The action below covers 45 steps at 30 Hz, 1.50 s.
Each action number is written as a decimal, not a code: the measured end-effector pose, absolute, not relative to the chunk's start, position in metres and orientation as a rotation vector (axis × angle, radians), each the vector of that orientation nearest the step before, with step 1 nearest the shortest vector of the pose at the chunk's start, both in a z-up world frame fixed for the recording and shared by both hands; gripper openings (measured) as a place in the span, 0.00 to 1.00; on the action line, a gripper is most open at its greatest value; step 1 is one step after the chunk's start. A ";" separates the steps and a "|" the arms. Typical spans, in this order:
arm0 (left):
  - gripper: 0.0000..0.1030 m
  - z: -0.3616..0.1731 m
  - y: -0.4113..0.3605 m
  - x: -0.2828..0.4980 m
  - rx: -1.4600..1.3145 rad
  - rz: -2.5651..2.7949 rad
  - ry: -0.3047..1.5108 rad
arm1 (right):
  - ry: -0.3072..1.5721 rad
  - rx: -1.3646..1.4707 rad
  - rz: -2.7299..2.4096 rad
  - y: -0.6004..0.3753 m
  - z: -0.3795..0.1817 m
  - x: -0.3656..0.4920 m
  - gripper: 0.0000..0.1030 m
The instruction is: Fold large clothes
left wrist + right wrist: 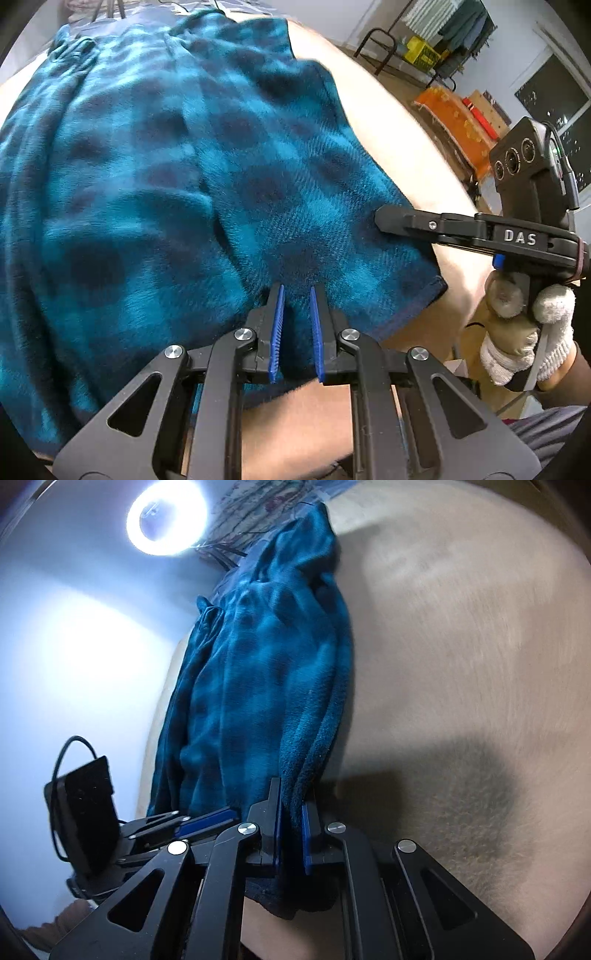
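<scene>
A teal and dark-blue checked fleece garment (166,166) lies spread over a beige padded surface (388,122). My left gripper (297,291) is shut on a fold of the garment near its lower hem, with fleece bunched between the blue pads. My right gripper (293,786) is shut on several layers of the garment's (258,672) edge. In the left wrist view the right gripper (380,219) reaches in from the right onto the cloth's side edge, held by a white-gloved hand (532,332). The left gripper (184,821) shows at lower left in the right wrist view.
The beige surface (461,627) stretches bare to the right of the garment. A bright ring light (166,517) shines by the white wall. Beyond the surface stand a clothes rack (450,26), a yellow crate (421,51) and an orange cloth (454,118).
</scene>
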<state>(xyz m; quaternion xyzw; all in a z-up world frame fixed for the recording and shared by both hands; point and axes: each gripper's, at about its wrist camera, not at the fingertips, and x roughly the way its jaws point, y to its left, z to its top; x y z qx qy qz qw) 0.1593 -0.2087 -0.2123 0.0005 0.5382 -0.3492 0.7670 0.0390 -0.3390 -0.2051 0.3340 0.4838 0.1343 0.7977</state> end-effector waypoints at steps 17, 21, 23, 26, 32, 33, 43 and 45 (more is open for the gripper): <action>0.12 -0.134 -0.058 0.178 -0.292 -0.594 0.977 | 1.070 0.218 0.445 -0.220 -0.115 0.097 0.06; 0.12 -0.145 -0.030 0.184 -0.346 -0.549 1.004 | 1.098 0.110 0.504 -0.177 -0.118 0.114 0.06; 0.12 -0.150 -0.019 0.183 -0.368 -0.523 1.013 | 1.116 0.079 0.528 -0.159 -0.125 0.122 0.06; 0.12 -0.153 -0.003 0.187 -0.406 -0.486 1.017 | 1.157 0.051 0.562 -0.136 -0.142 0.136 0.07; 0.12 -0.158 0.013 0.196 -0.468 -0.458 1.027 | 1.245 -0.042 0.597 -0.101 -0.187 0.147 0.07; 0.12 -0.160 0.011 0.198 -0.475 -0.462 1.038 | 1.251 -0.042 0.598 -0.101 -0.193 0.148 0.07; 0.39 -0.177 -0.029 0.211 -0.482 -0.544 1.103 | 1.208 0.243 0.737 -0.152 -0.179 0.126 0.38; 0.45 -0.180 -0.039 0.214 -0.479 -0.559 1.111 | 1.189 0.295 0.764 -0.165 -0.173 0.117 0.46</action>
